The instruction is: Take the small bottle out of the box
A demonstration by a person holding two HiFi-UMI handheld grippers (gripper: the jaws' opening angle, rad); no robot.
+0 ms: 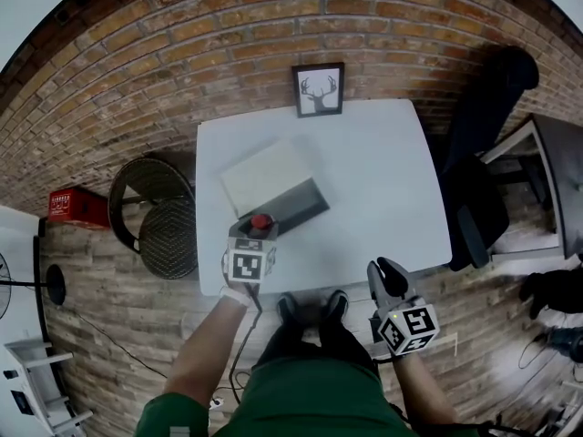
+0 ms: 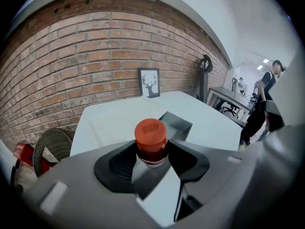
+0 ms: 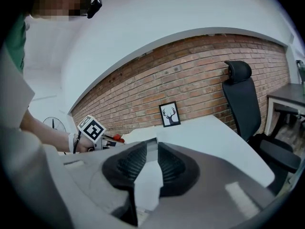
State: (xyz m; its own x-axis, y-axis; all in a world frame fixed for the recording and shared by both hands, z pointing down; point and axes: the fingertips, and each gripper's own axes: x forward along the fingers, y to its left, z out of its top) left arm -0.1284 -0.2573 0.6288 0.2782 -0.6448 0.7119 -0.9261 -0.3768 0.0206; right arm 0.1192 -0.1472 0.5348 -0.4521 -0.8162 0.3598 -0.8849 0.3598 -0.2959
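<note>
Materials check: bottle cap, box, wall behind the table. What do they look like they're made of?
The cap on the small bottle is likely plastic: matte orange-red, with a moulded marking on top. The box is probably card or thin board, going by its flat pale lid, dark interior and crisp edges, but I can't be sure. The wall is bare brick, rough, with visible mortar joints.
</note>
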